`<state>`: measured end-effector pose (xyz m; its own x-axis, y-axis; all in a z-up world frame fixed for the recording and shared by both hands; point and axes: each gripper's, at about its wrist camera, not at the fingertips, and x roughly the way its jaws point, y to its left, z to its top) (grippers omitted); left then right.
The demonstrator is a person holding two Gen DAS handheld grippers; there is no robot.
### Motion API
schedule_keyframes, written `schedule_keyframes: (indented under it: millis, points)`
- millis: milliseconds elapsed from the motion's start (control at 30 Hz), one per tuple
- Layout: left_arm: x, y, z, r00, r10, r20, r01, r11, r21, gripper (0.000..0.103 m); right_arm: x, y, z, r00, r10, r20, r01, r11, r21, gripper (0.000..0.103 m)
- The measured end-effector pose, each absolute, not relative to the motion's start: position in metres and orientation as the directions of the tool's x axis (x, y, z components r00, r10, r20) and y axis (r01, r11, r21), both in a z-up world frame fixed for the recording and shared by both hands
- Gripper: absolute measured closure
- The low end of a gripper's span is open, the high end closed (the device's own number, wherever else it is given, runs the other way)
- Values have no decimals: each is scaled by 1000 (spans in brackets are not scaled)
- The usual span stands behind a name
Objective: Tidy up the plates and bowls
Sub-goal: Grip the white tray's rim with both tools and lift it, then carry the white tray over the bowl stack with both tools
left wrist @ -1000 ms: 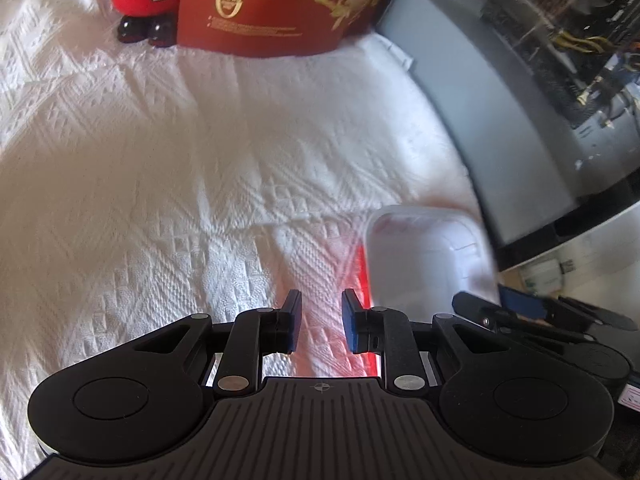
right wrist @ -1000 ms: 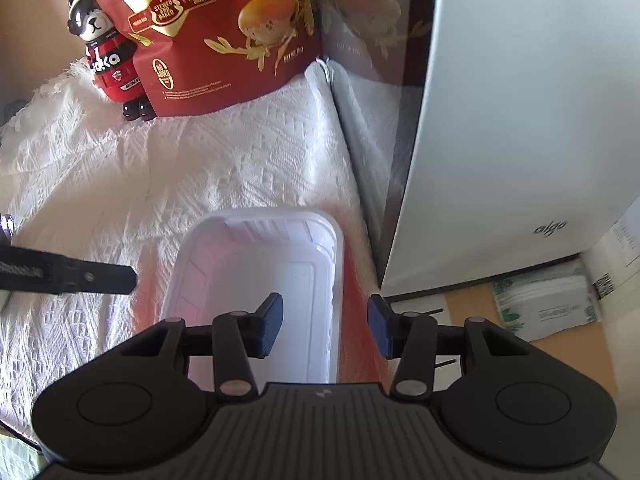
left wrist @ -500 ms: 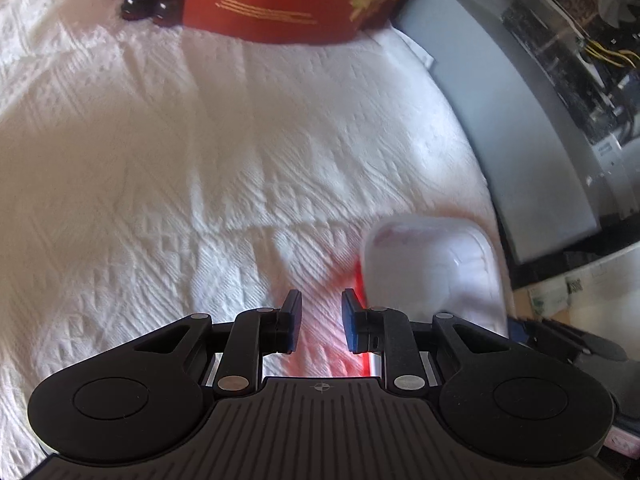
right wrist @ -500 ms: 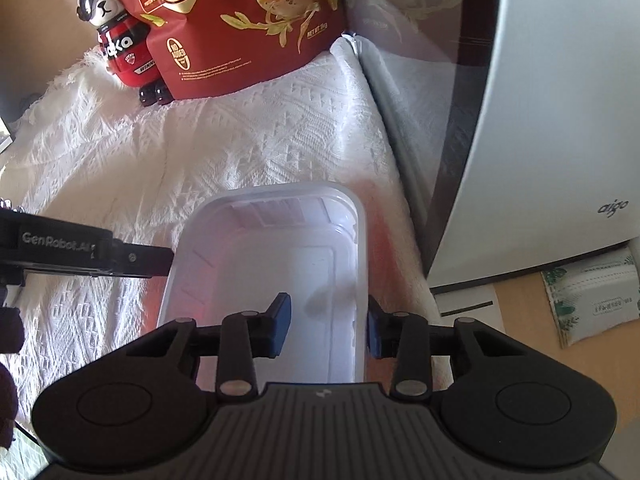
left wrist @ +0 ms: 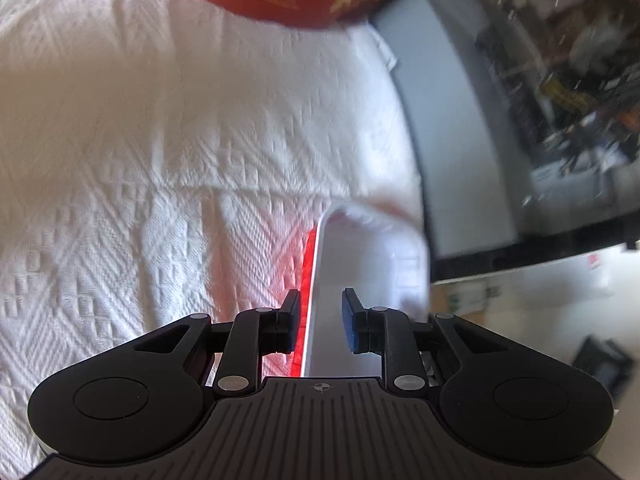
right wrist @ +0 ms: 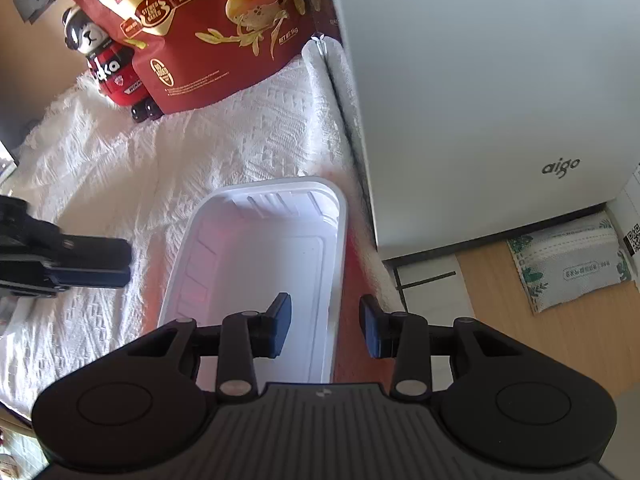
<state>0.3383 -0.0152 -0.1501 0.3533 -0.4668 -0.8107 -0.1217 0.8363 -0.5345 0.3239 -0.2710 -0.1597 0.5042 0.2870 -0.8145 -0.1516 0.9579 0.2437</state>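
White tray (right wrist: pixel 276 248) (rectangular) lies lengthwise — long axis pointing toward red bag (right wrist: pixel 192 28).

White rectangular bowl (right wrist: pixel 276 256) — empty, upright — on cloth.

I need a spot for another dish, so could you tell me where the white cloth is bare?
Bare cloth lies between the egg bag, the toy figure and the white tray. It is crowded on the tray's other side, tight against the white case.
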Motion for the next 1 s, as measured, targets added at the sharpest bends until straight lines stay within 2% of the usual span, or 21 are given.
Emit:
schedule_keyframes:
  millis: [233, 267, 300, 367, 467, 667, 833, 1000]
  points:
    - [350, -46, -177, 310, -415, -855, -65, 888, -455, 78, 322, -271, -163, 507, 279, -816, -146, 960, 238, 66]
    - [349, -45, -177, 315, -410, -856, -60, 892, -449, 78, 322, -270, -165, 505, 276, -818, -144, 961, 235, 70]
    - [348, -44, -177, 322, -403, -857, -56, 895, -442, 78, 321, -268, -166, 503, 274, -820, -149, 962, 230, 81]
    - [341, -38, -172, 343, -394, -853, -37, 901, -431, 80, 318, -264, -164, 503, 274, -820, -168, 961, 218, 85]
    - [332, -23, -159, 390, -361, -847, -44, 912, -408, 80, 313, -254, -155, 523, 277, -806, -216, 958, 190, 85]
    - [305, 39, -130, 449, -205, -869, -164, 938, -306, 80, 319, -210, -137, 500, 389, -774, -327, 912, 247, 85]
    - [287, 97, -133, 459, -128, -879, -287, 915, -283, 80, 337, -146, -137, 414, 498, -762, -439, 843, 313, 85]
    - [289, 120, -145, 458, -89, -884, -299, 921, -248, 80, 349, -91, -150, 349, 510, -786, -485, 816, 314, 85]
